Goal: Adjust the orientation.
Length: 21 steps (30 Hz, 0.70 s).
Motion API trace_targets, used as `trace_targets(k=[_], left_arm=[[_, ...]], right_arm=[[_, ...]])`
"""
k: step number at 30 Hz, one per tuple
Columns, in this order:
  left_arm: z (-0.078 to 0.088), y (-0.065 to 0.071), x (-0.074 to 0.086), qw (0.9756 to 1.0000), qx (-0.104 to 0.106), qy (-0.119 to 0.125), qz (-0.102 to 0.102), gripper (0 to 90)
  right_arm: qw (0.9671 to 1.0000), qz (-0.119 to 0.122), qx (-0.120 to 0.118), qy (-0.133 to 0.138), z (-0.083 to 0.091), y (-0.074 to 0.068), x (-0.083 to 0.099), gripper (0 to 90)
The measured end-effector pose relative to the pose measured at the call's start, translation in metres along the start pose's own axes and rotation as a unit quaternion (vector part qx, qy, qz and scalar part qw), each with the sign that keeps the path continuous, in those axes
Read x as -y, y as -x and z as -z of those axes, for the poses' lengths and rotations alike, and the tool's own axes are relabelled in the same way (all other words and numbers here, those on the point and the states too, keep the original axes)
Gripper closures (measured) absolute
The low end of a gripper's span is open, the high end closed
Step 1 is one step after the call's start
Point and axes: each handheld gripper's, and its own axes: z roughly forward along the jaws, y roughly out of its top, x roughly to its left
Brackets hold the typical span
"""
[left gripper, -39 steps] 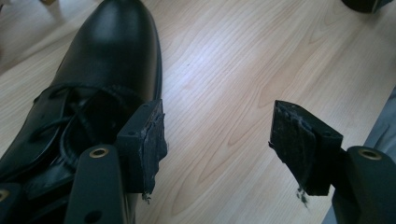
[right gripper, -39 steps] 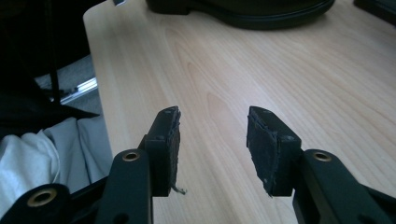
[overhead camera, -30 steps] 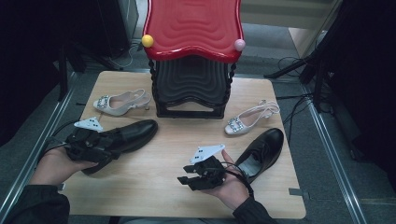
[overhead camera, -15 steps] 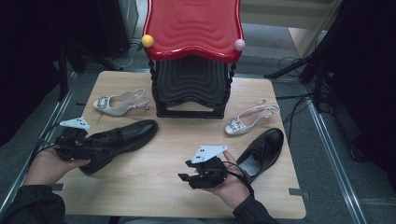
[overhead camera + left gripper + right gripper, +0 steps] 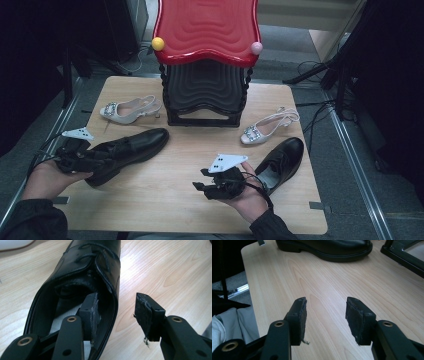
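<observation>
Wooden table (image 5: 200, 150): left gripper (image 5: 117, 312) fingers straddle black shoe's (image 5: 82, 272) collar

Both forearms wear dark sleeves, and each hand carries a black gripper, the left gripper (image 5: 75, 157) and the right gripper (image 5: 218, 185), topped by a pale grey three-cornered plate, trailing a thin black cable, with brass-ringed screw holes and frayed black pads (image 5: 300, 317).

Glossy black shoe (image 5: 82, 272), pale wood-grain table (image 5: 190, 145), red ripple-patterned stool (image 5: 207, 27), white slingback heels (image 5: 127, 110)
</observation>
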Motion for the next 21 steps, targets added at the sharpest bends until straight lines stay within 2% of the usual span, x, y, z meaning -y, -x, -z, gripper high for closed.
trace_targets(k=[3,5,9,14,16,18,21], left_arm=[[0.001,-0.005,0.003,0.9999,-0.003,-0.005,0.01,52.8],[-0.004,-0.007,0.001,0.9998,-0.014,-0.006,0.014,52.1],[-0.014,-0.004,-0.005,0.9999,-0.008,-0.009,0.002,51.6],[-0.028,-0.001,-0.012,0.9998,-0.008,-0.016,0.0,52.2],[-0.032,0.0,-0.015,0.9998,-0.005,-0.017,-0.005,53.2],[-0.036,-0.001,-0.017,0.9997,-0.009,-0.021,-0.011,55.2],[-0.039,-0.006,-0.019,0.9997,0.01,-0.02,-0.004,61.0]], right_arm=[[0.9999,-0.01,0.003,-0.004,0.002,0.001,-0.001,54.7],[0.9999,-0.014,0.007,-0.004,0.003,0.002,-0.002,54.9],[0.9997,-0.024,0.01,-0.001,0.006,0.003,-0.003,53.1],[0.9995,-0.028,0.018,-0.005,0.004,0.003,-0.002,45.4],[0.9993,-0.033,0.016,-0.006,0.003,0.003,-0.002,44.8],[0.9992,-0.037,0.005,-0.01,0.003,0.003,-0.002,41.3],[0.9988,-0.046,0.0,-0.017,0.003,0.004,-0.003,31.1]])
